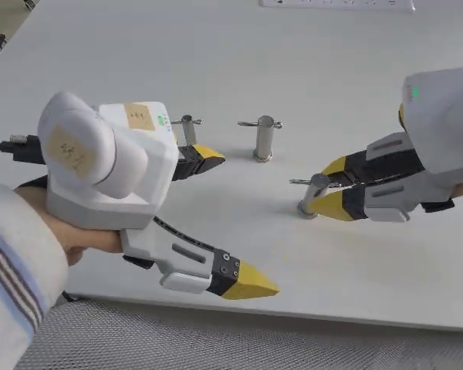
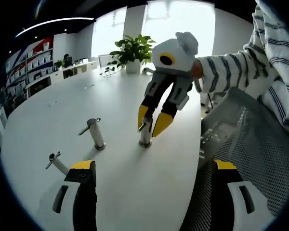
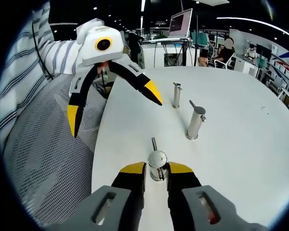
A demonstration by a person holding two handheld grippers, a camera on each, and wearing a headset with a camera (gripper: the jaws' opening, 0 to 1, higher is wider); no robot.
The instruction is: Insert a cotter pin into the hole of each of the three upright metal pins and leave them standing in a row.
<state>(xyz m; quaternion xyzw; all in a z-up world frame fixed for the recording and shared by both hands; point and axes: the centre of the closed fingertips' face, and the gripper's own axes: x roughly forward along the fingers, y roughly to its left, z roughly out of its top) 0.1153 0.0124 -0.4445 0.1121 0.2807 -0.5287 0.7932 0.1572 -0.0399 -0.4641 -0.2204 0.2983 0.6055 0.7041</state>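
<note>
Polished steel makes up all three pins, so I judge them stiff, dense and slippery: short round posts on small flared feet, easy to tip on the smooth white desk (image 1: 309, 62). The held pin (image 1: 314, 194) stands right of centre in the head view. The right gripper (image 1: 326, 187) has its jaws pressed against either side of the shaft, as its own view shows at bottom centre. A thin cotter pin (image 1: 299, 182) sticks out sideways near the top of that post. The wire looks light and springy and would likely bend if squeezed. A hold belongs on the bare shaft below the hole, square across the round, where the jaws can bite without sliding upward. The post seems to lean a little in the head view, though that may be the camera's angle. The middle pin (image 1: 264, 140) and the left pin (image 1: 188, 129) stand apart from it toward the upper centre, each with a wire through its head. The left gripper (image 1: 228, 218) sits at the lower left, jaws spread wide and holding nothing, its upper tip near the left pin.
</note>
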